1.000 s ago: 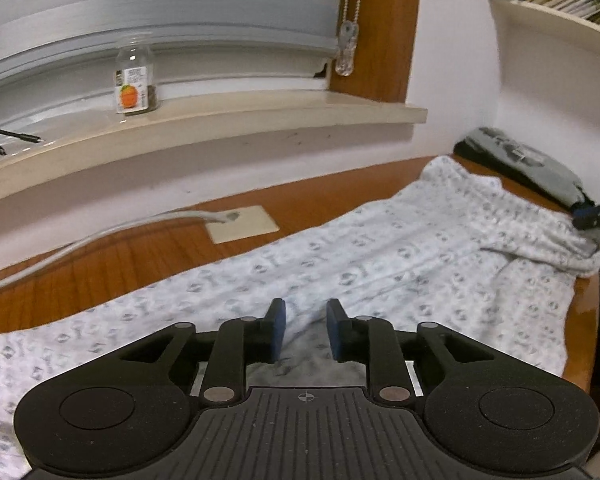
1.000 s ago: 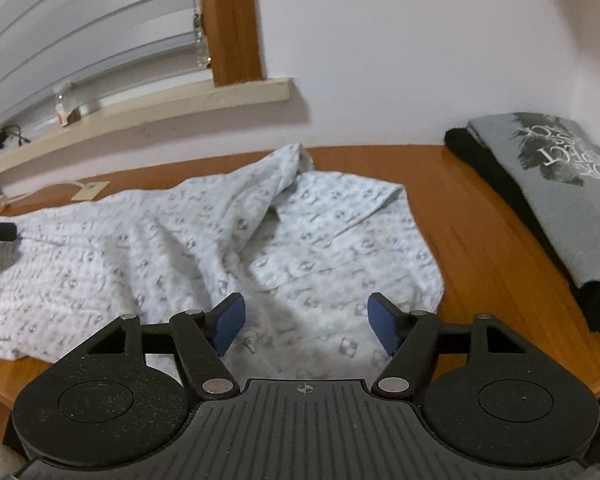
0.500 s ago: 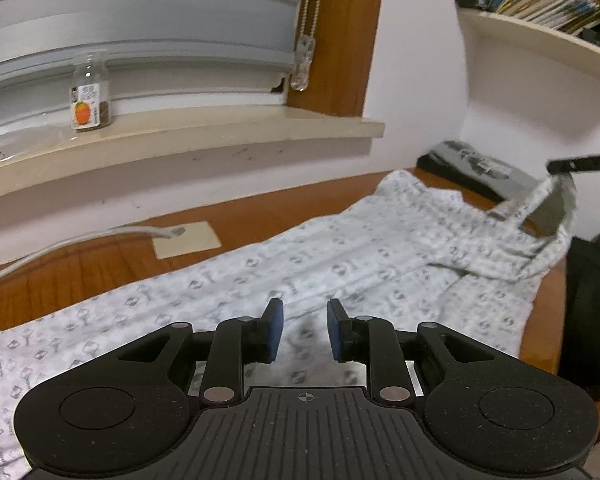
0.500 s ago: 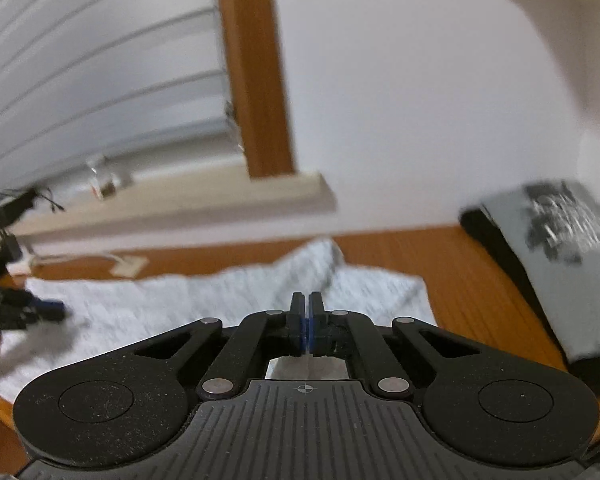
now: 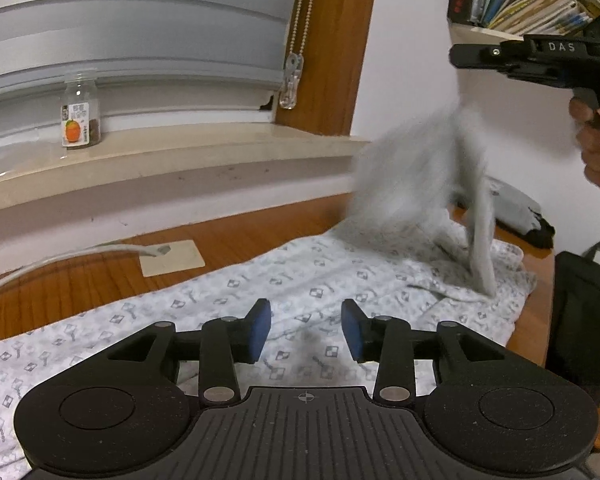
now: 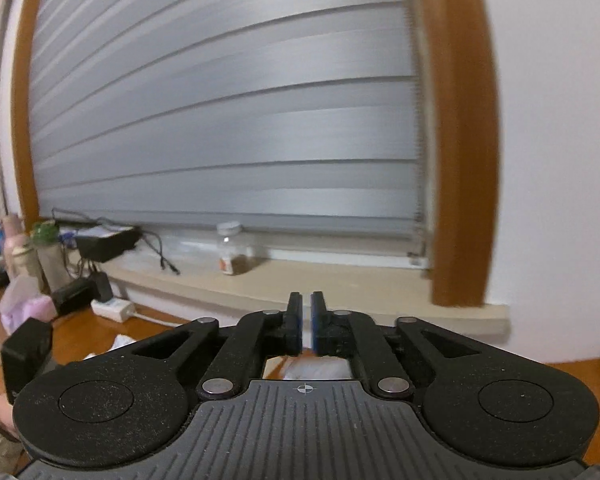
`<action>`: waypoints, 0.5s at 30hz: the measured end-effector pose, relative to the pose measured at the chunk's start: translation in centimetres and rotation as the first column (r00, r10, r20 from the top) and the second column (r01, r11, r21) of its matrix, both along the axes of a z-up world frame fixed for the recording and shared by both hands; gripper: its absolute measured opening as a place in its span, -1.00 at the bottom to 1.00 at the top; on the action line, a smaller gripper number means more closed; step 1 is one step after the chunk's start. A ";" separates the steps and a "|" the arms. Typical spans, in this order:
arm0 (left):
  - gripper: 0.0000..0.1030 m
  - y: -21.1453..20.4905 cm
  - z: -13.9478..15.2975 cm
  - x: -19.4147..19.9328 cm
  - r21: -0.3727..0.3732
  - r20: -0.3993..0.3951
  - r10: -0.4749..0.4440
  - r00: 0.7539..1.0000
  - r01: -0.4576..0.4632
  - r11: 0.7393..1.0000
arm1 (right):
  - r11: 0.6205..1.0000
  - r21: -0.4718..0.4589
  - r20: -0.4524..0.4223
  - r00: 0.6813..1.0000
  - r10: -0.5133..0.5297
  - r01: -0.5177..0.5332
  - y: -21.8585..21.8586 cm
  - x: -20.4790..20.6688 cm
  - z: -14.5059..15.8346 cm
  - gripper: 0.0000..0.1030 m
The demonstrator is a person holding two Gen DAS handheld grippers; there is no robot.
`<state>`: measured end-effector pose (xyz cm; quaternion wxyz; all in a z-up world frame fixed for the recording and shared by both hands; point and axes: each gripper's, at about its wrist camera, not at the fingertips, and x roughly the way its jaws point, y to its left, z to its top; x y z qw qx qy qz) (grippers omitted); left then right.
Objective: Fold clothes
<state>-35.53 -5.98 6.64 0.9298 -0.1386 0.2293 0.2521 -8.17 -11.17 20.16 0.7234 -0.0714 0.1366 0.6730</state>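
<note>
1. Left gripper (image 5: pixel 306 330) hovers over the garment (image 5: pixel 300 292) on the desk (image 5: pixel 80 288), jaws opening, nothing between.
2. Right gripper (image 6: pixel 306 326) has risen; its jaws are opening, and the blurred cloth drops from it, so this fold failed.

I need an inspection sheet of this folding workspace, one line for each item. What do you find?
Surface: wooden table, mostly covered by cloth.
Job's things: patterned garment spread flat; its far end is raised and motion-blurred below the right gripper.
Clutter: folded grey clothing at the far corner; black bag beside the table.
Grippers: left gripper opening above the garment, nothing between its jaws; right gripper raised, opening, narrow gap, no cloth seen in it.
Cables: white cable across the table; black leads on the sill.
Surroundings: closed blind, jar on the sill, bookshelf.
</note>
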 end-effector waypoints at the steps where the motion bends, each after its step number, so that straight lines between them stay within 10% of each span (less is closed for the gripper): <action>1: -0.17 0.1 0.0 0.0 -0.003 0.000 0.001 1.000 -0.001 1.000 | 1.000 -0.003 0.006 1.000 -0.006 0.006 -0.2 0.1 -0.4 -0.41; 15: 0.24 2.3 -1.8 3.6 -0.063 -0.014 -0.002 1.000 0.001 0.998 | 0.931 -0.147 0.053 0.942 -0.331 0.335 -9.5 10.3 -9.1 -0.18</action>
